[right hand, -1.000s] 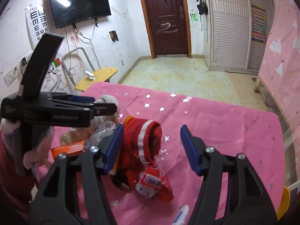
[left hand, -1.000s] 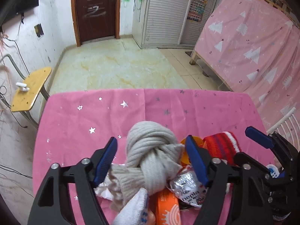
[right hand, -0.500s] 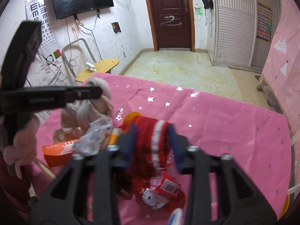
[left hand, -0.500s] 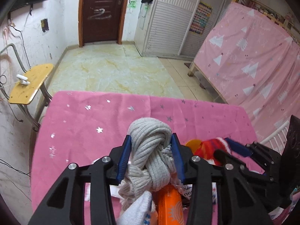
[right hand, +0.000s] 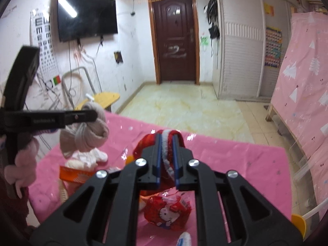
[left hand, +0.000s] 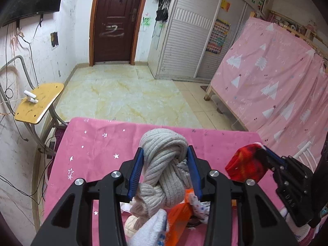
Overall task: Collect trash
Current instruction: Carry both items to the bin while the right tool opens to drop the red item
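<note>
Left wrist view: pink star-print cloth surface [left hand: 92,143] fills the near half, clutter piled at its near edge. Left gripper [left hand: 165,168] has its jaws clamped on the knotted beige ribbed-knit scarf bundle [left hand: 164,157], which is lifted clear of the pile; long axis runs near-far along the jaws, knot at the far end. Below it lie an orange flat carton [left hand: 178,217] and a white knit glove with blue dots [left hand: 151,231].

To the right and well apart, the right gripper [right hand: 166,153] has its jaws shut on the red knit item with a white stripe [right hand: 164,141], also raised above the surface.

Right wrist view: a red Hello Kitty snack wrapper [right hand: 168,215] lies on the cloth just below and nearer than the right jaws. Likely the real trash, and the right side is closer. Both jaws are full, so one must let go first. No bin visible.
</note>
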`<state>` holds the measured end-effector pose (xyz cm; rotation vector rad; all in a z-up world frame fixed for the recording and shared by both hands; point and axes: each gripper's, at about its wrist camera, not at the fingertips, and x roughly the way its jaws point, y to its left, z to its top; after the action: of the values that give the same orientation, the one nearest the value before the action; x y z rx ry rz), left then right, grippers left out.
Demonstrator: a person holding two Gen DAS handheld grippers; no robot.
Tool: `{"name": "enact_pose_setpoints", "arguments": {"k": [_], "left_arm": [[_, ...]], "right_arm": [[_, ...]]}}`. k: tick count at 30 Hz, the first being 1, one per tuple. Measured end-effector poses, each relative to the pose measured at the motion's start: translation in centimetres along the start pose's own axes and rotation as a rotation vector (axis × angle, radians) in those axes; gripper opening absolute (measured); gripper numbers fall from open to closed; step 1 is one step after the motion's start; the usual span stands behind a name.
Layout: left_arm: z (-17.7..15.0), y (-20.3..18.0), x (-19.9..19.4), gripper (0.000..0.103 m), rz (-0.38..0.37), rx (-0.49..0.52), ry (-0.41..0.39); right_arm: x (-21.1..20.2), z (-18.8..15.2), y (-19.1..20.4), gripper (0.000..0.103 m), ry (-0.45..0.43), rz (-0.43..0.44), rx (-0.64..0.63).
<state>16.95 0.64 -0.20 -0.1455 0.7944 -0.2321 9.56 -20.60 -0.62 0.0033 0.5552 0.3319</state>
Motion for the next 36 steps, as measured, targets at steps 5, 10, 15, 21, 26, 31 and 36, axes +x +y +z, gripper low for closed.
{"name": "enact_pose_setpoints", "arguments": {"k": [5, 10, 15, 21, 26, 31, 36], "left_arm": [[0.2, -1.0, -1.7, 0.034, -0.011, 0.009, -0.035], [0.3, -3.3, -2.9, 0.034, -0.024, 0.035, -0.057], [0.5, -6.8, -3.6, 0.034, -0.041, 0.08, -0.067], [0.0, -12.1, -4.1, 0.034, -0.087, 0.158, -0.068], [-0.9, -17.1, -4.0, 0.034, -0.135, 0.227, -0.055], [-2.2, -22.6, -3.6, 0.034, -0.192, 0.303, -0.037], [-4.1, -27.8, -3.3, 0.034, -0.246, 0.381, -0.015]], "right_arm": [[-2.1, 0.8, -1.0, 0.009, -0.053, 0.001, 0.02], [-4.0, 0.8, -2.6, 0.009, -0.093, -0.004, 0.057], [-6.4, -0.1, -5.2, 0.009, -0.134, -0.03, 0.107], [-9.5, -1.8, -9.3, 0.009, -0.168, -0.091, 0.178], [-12.7, -4.0, -13.6, 0.009, -0.197, -0.181, 0.247], [-15.8, -6.7, -17.8, 0.009, -0.205, -0.292, 0.308], [-17.4, -10.1, -21.1, 0.009, -0.168, -0.411, 0.335]]}}
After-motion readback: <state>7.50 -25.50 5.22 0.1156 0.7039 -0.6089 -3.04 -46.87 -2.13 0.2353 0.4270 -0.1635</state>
